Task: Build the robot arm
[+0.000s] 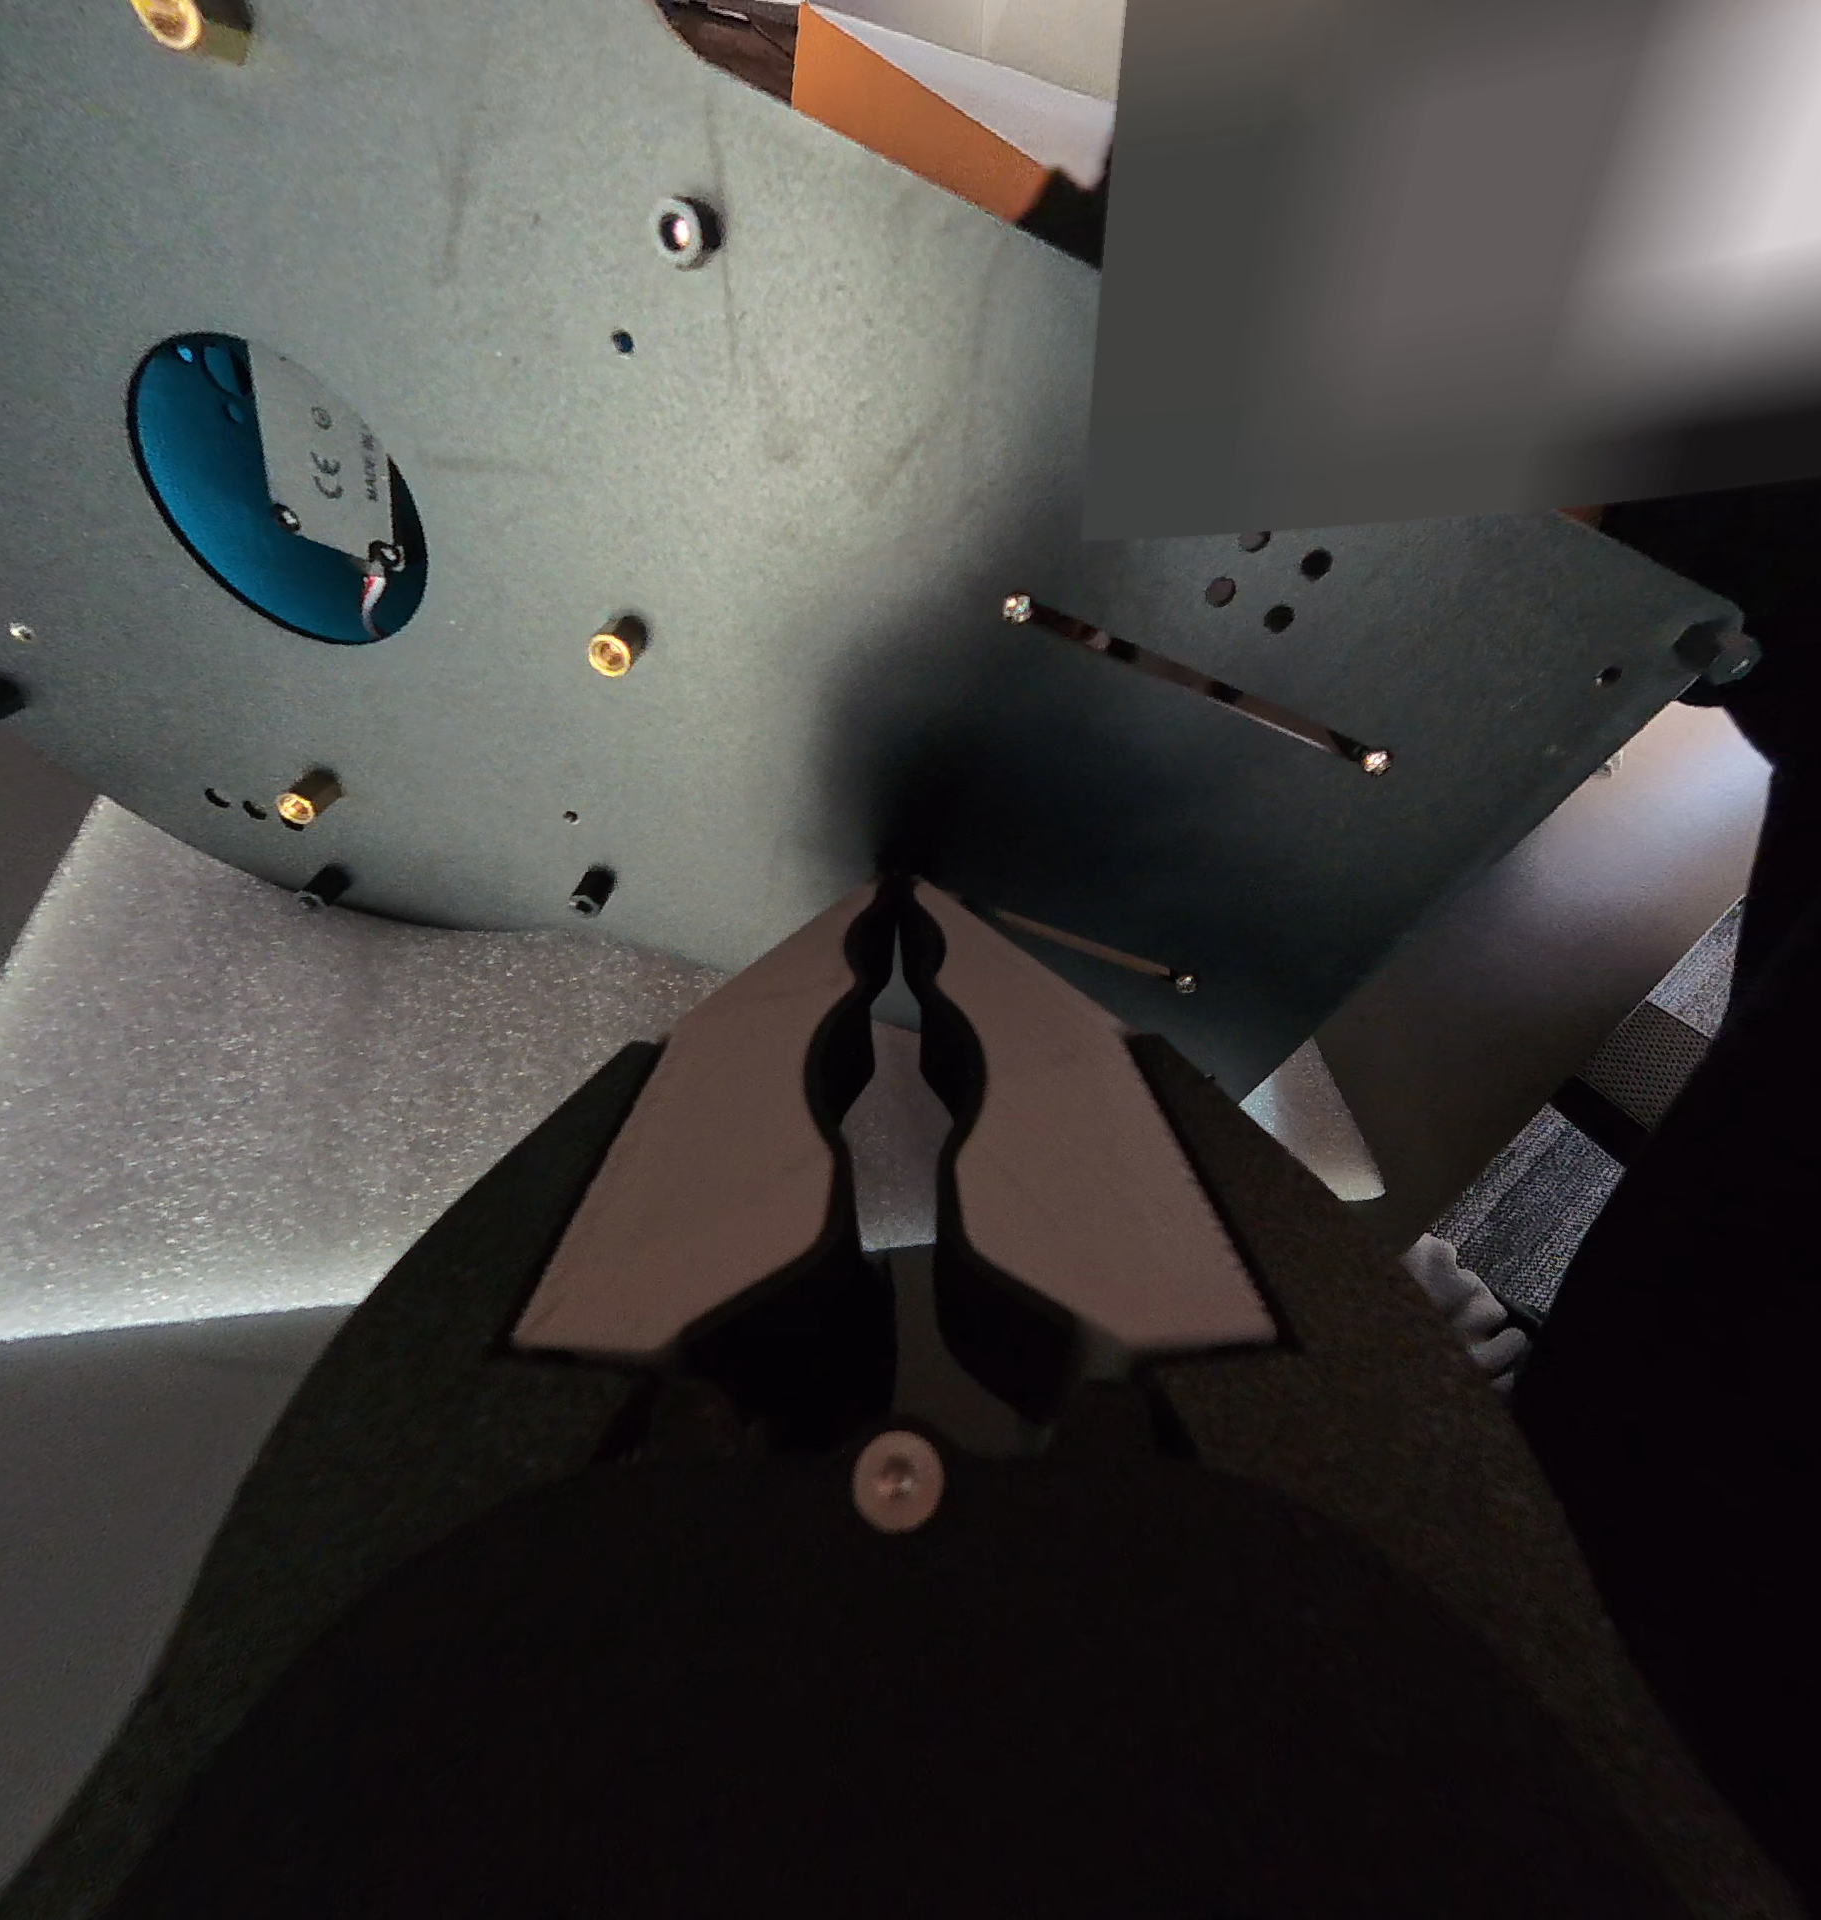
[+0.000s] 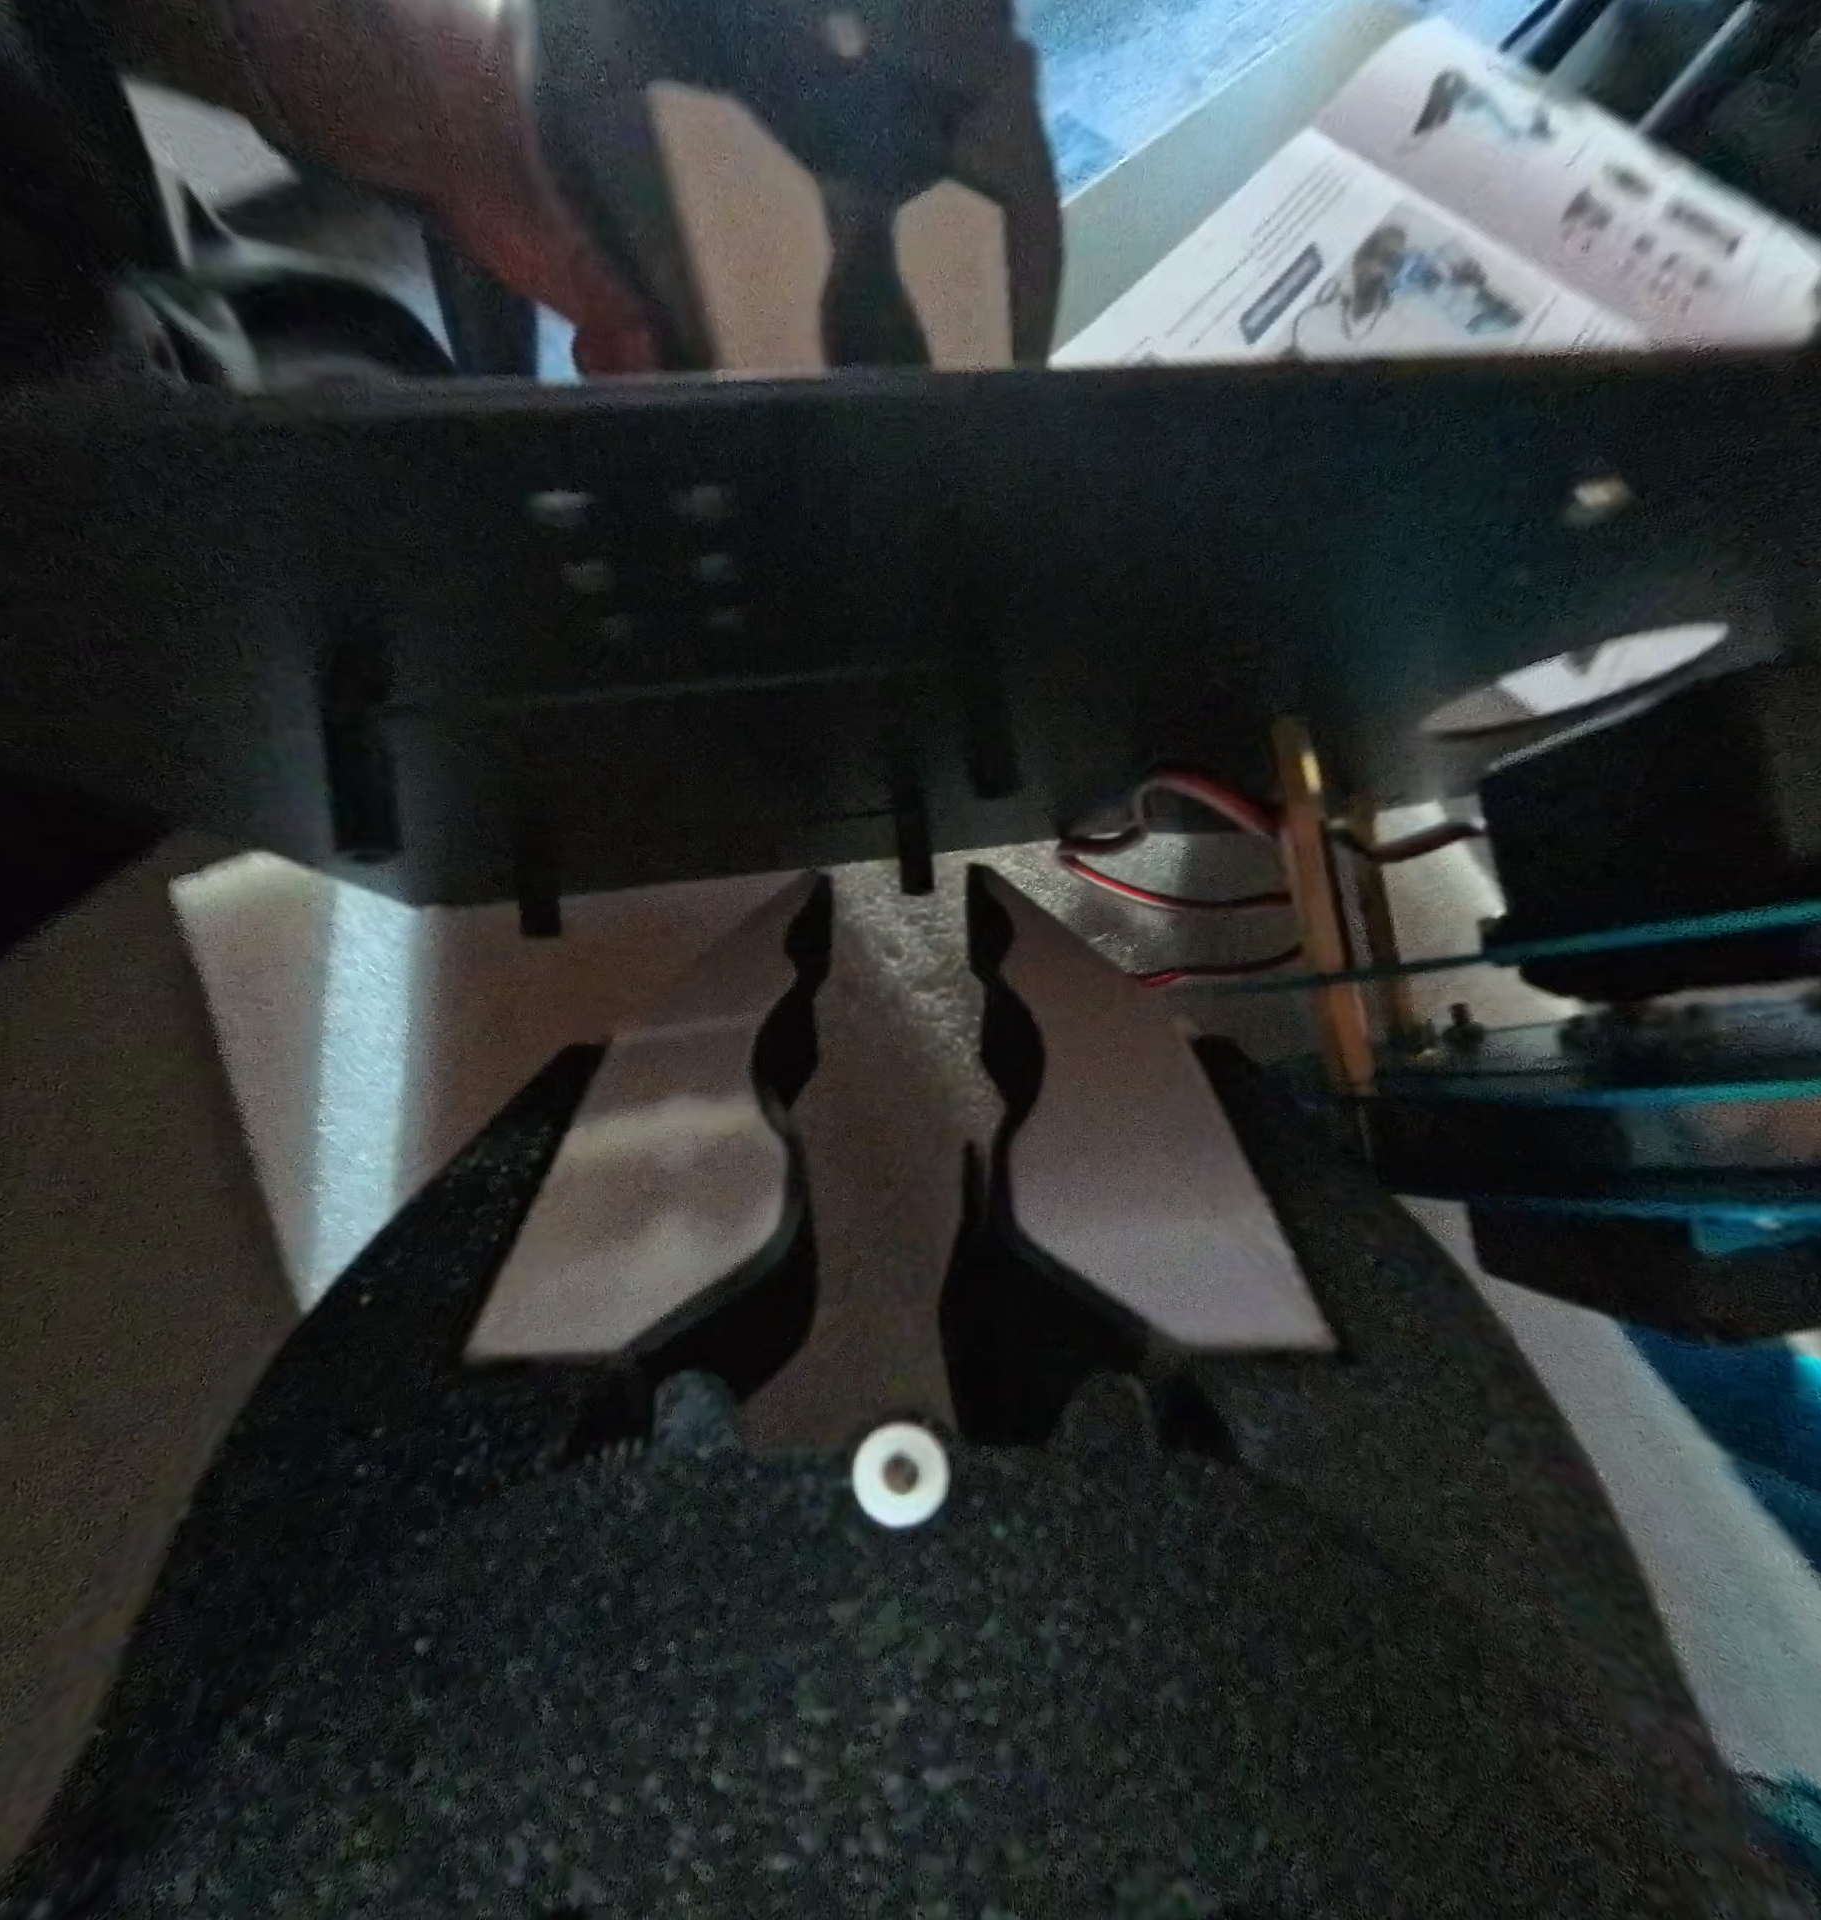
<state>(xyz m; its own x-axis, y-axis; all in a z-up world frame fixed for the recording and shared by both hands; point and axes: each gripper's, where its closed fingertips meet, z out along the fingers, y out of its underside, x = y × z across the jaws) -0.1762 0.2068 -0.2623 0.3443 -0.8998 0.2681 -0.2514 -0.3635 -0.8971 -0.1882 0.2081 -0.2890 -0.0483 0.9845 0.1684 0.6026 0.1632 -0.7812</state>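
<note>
My left gripper is shut on the lower edge of a dark grey metal plate and holds it tilted up on edge. The plate has a round hole, brass standoffs and short black standoffs. In the right wrist view the same plate lies across the frame, with the left gripper and a hand behind its far edge. My right gripper is open just under the plate's near edge, its tips either side of a black standoff and not touching it.
White foam sheet lies under the plate and also shows in the right wrist view. At the right are red, white and black wires, a tall brass standoff, a black motor block and blue clear plates. A printed sheet lies behind.
</note>
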